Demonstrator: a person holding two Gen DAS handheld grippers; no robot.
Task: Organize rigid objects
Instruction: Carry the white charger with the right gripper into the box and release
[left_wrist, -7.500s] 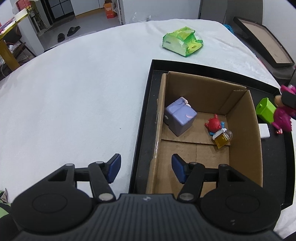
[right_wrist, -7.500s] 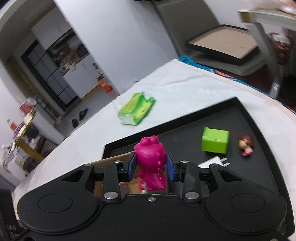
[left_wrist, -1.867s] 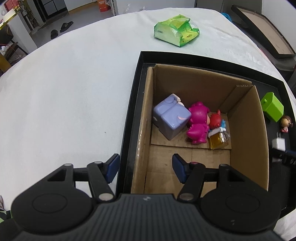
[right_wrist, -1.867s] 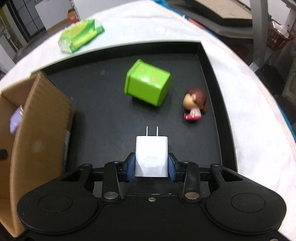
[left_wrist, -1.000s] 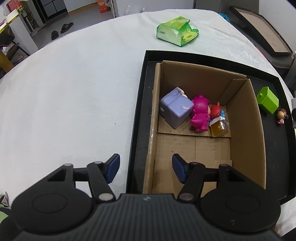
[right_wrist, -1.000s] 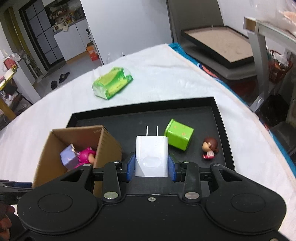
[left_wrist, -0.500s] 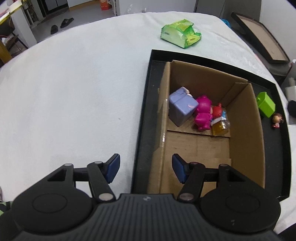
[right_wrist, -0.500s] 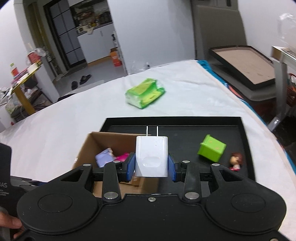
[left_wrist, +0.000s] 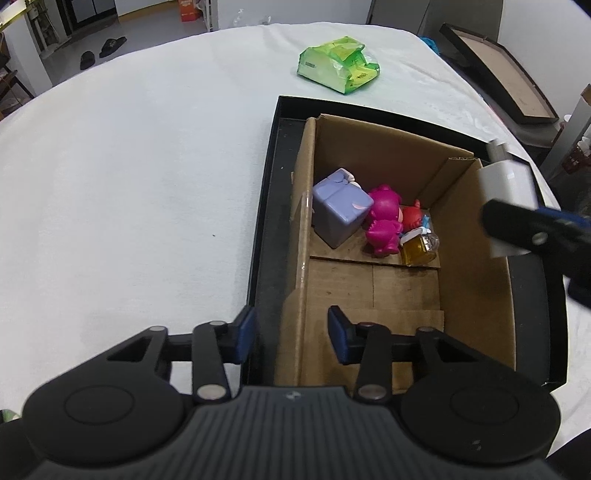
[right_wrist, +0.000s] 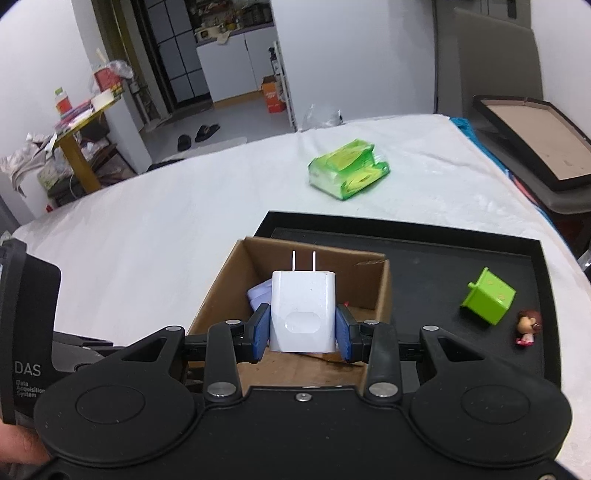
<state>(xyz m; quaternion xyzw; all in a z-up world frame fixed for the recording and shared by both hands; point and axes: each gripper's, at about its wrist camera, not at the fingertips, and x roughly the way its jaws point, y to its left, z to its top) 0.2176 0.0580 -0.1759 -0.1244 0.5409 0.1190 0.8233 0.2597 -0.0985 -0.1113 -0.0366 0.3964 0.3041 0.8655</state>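
My right gripper (right_wrist: 303, 328) is shut on a white plug charger (right_wrist: 303, 310), prongs pointing forward, above the open cardboard box (right_wrist: 221, 291). In the left wrist view the charger (left_wrist: 504, 181) hangs over the box's right wall (left_wrist: 476, 258). At the box's far end lie a purple cube toy (left_wrist: 340, 214), a pink figure (left_wrist: 384, 218), a red figure (left_wrist: 412, 218) and an amber bottle (left_wrist: 417, 249). My left gripper (left_wrist: 291, 334) straddles the box's near left wall; its jaws are closing and the pads stand clear of the cardboard.
The box stands in a black tray (left_wrist: 266, 206) on a white-covered table. A green cube (right_wrist: 487, 295) and a small doll (right_wrist: 528, 326) lie on the tray's right part. A green packet (right_wrist: 349, 171) lies beyond the tray. Framed boards (right_wrist: 535, 140) lean at the right.
My right gripper has carried the charger leftward from above the tray to above the box, and it now shows in the left wrist view. The left jaws have narrowed around the box wall.
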